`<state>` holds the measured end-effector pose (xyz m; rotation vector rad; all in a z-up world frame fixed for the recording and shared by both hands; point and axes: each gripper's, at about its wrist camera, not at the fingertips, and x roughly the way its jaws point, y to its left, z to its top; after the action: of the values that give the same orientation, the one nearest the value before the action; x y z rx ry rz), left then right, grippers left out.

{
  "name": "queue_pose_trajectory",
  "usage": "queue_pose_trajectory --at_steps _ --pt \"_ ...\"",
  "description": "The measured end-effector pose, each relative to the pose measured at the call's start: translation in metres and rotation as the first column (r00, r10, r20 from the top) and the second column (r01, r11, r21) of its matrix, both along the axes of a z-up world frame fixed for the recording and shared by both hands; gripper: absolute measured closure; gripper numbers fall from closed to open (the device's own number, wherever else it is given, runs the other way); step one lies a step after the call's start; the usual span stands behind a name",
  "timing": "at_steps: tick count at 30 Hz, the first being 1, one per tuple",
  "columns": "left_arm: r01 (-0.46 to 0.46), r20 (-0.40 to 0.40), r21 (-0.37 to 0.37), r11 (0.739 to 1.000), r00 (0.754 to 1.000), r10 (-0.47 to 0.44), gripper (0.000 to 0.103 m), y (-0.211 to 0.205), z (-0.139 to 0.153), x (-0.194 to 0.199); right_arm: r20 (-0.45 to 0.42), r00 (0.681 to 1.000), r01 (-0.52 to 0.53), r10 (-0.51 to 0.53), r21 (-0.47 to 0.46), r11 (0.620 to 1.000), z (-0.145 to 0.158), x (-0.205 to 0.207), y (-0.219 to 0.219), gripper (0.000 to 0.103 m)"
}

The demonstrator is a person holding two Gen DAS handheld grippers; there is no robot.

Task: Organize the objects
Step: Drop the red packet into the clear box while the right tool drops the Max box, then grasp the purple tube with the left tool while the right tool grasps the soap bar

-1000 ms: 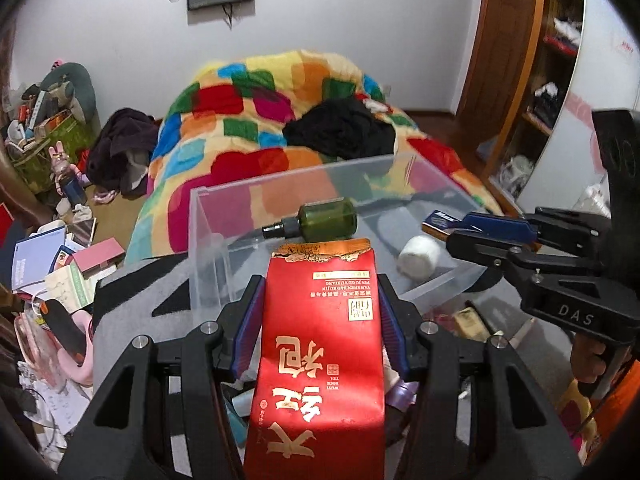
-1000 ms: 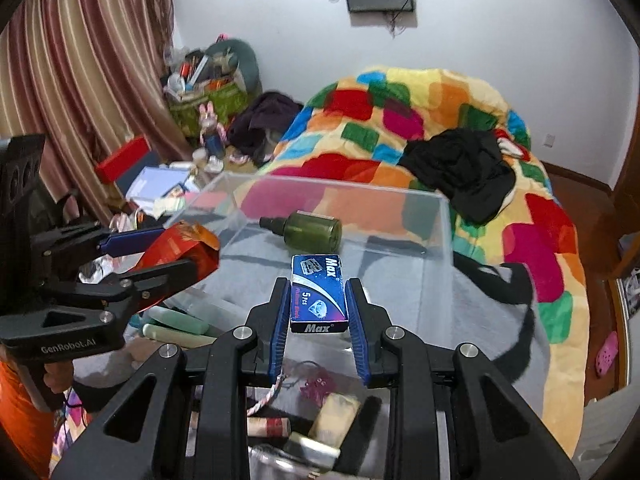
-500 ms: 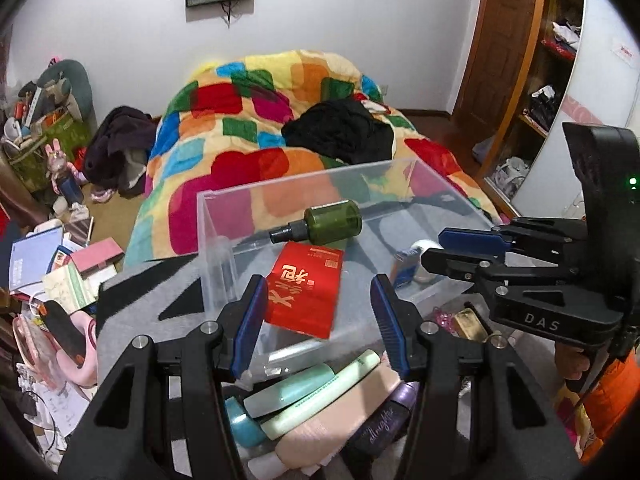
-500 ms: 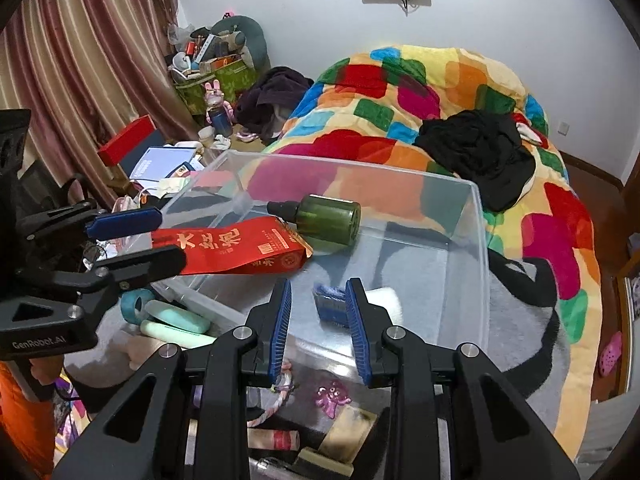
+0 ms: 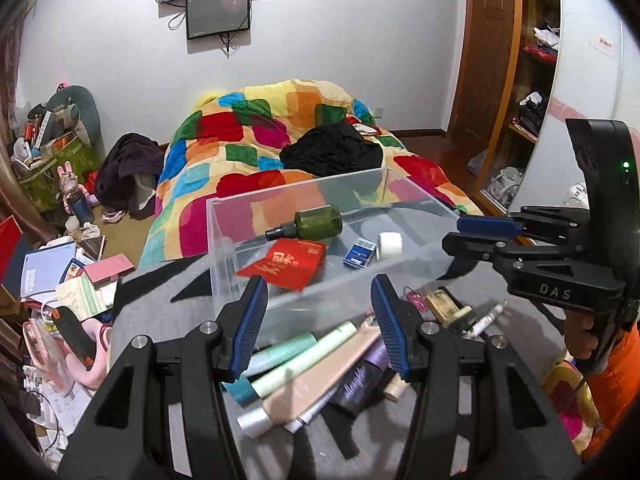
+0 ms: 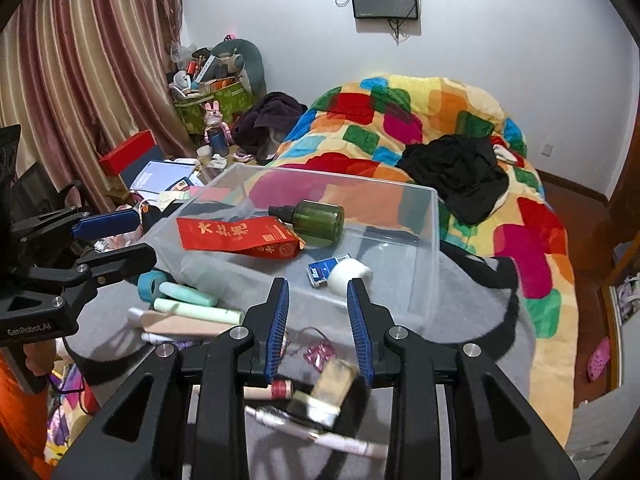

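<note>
A clear plastic bin point(image 5: 224, 248) point(image 6: 424, 280) stands on a grey blanket. Inside lie a red tea packet point(image 5: 286, 262) point(image 6: 236, 236), a green spray bottle point(image 5: 312, 222) point(image 6: 316, 218), a small blue box point(image 5: 359, 253) point(image 6: 320, 272) and a white roll point(image 5: 389, 245) point(image 6: 350, 276). My left gripper point(image 5: 318, 312) is open and empty, just in front of the bin. My right gripper point(image 6: 318, 312) is open and empty, above loose cosmetics. Each gripper also shows in the other's view, the right one point(image 5: 484, 236) and the left one point(image 6: 112, 240).
Several tubes and bottles point(image 5: 304, 356) point(image 6: 188, 308) lie on the blanket before the bin, with a gold-capped bottle point(image 6: 332, 384) and a pink trinket point(image 6: 320, 354). A colourful quilt point(image 5: 280, 136) covers the bed behind. Books and clutter point(image 5: 52, 272) lie on the floor at left.
Both grippers let go: the red packet and the blue box dropped into the bin. Both grippers then drew back to the near side of the bin, over the loose cosmetics.
</note>
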<state>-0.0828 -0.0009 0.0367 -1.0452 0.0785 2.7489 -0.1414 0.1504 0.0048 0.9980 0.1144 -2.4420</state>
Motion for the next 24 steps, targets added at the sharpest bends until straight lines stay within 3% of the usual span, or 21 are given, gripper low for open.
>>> queue_pose_trajectory --at_steps 9,17,21,24 --pt "0.017 -0.013 -0.003 1.000 1.000 -0.017 0.051 0.011 -0.019 0.028 0.016 0.999 0.040 -0.040 0.011 0.999 -0.017 0.021 0.013 0.069" --pt "0.055 0.088 0.016 0.998 0.995 -0.056 0.058 0.020 -0.056 0.035 0.108 0.992 0.067 -0.067 0.002 0.998 -0.051 0.029 0.022 0.069" --pt "0.075 0.132 0.056 0.996 0.988 -0.081 0.067 0.018 -0.070 0.036 0.112 0.990 0.082 -0.084 0.019 0.996 -0.058 0.034 0.023 0.068" --pt "0.067 0.121 0.048 0.997 0.990 -0.073 0.067 0.019 -0.071 0.037 0.118 0.990 0.078 -0.079 0.012 0.997 -0.061 0.037 0.022 0.060"
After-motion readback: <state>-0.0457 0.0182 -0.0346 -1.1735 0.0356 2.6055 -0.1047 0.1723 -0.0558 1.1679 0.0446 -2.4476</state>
